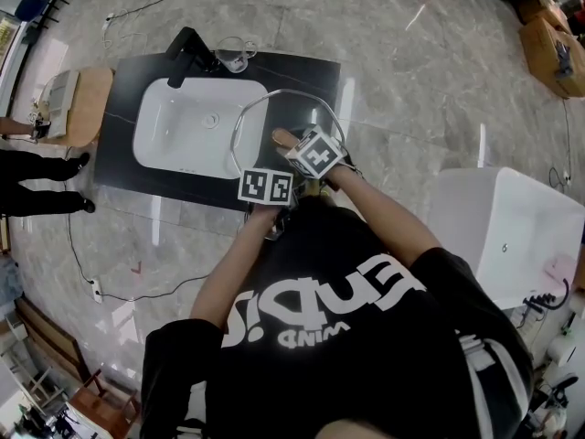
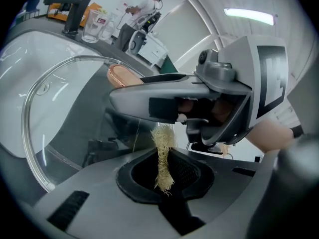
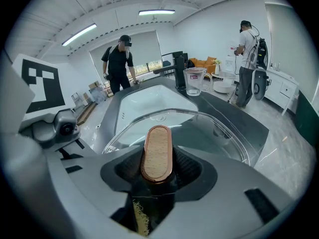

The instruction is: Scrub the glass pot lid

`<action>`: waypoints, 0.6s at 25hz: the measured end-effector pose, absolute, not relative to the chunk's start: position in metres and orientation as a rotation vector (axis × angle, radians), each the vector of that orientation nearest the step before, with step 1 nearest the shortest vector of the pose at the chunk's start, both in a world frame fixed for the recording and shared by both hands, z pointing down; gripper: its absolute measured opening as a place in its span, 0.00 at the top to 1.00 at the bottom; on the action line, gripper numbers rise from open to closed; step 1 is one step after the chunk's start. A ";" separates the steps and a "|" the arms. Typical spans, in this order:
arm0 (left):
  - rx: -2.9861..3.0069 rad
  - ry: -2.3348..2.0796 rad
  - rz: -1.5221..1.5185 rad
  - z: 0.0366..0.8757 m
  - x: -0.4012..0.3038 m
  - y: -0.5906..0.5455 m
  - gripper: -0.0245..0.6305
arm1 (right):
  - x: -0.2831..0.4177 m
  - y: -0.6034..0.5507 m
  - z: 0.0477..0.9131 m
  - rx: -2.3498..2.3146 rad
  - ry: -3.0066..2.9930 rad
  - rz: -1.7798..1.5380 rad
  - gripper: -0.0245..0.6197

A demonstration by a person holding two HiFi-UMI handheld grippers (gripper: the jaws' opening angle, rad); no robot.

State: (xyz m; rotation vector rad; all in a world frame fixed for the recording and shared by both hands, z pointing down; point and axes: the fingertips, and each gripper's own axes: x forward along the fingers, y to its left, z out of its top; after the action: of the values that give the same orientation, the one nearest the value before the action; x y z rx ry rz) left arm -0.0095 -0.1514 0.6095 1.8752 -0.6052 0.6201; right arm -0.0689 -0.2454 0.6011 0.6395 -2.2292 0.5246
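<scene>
Over the right end of the sink [image 1: 155, 144], the lid [image 1: 279, 117] is held up off the bench [image 1: 292, 71], its metal rim spanning the basin's edge and the dark top beside it. The right hand-held gripper [image 3: 157, 163] pinches the lid's knob [image 3: 156, 151], a wood-topped oval with a copper edge, one jaw pressed on each long side. In the right gripper view the glass dome spreads out beyond the knob, with the white basin under it.

The left hand-held gripper [image 2: 164, 171] is closed on a thin, straw-coloured pad [image 2: 162, 156] of rough fibre, which stands up out of the jaws as a narrow strip. The pad's upper end reaches the underside of the lid just below the knob; the right gripper view shows it through the glass. Whether it presses on the glass I cannot tell. In the head view the two marker cubes sit nearly touching at the lid's near edge.

A black tap [image 1: 183, 48] stands at the sink's far left corner, with a clear jug [image 1: 236, 53] just beside it. A white tub [image 1: 512, 236] stands on the floor well off to the right. One person in black [image 3: 119, 59] and another in white [image 3: 247, 59] stand beyond the bench.
</scene>
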 end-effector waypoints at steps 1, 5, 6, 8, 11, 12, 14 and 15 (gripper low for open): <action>1.880 -0.597 0.626 0.610 -0.008 -0.150 0.88 | -0.069 -0.245 0.600 0.640 -2.233 0.527 0.69; 1.895 -0.583 0.672 0.614 -0.004 -0.147 0.88 | -0.070 -0.246 0.600 0.648 -2.238 0.520 0.69; 1.898 -0.586 0.687 0.616 -0.004 -0.146 0.88 | -0.069 -0.246 0.601 0.649 -2.236 0.517 0.69; 1.906 -0.594 0.714 0.619 -0.004 -0.146 0.88 | -0.068 -0.246 0.601 0.652 -2.234 0.512 0.69; 1.922 -0.606 0.744 0.620 -0.008 -0.144 0.88 | -0.067 -0.245 0.601 0.656 -2.232 0.513 0.69; 1.925 -0.607 0.750 0.621 -0.011 -0.142 0.88 | -0.068 -0.245 0.602 0.658 -2.234 0.514 0.69; 1.924 -0.609 0.746 0.622 -0.016 -0.139 0.88 | -0.068 -0.245 0.602 0.663 -2.238 0.513 0.69; 1.921 -0.611 0.739 0.622 -0.019 -0.138 0.88 | -0.068 -0.245 0.602 0.666 -2.240 0.513 0.69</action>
State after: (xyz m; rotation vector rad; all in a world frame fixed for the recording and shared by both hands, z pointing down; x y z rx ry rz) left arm -0.0193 -0.1378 0.6222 1.9209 -0.6105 0.7393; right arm -0.0680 -0.2454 0.6024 0.6661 -2.2403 0.5132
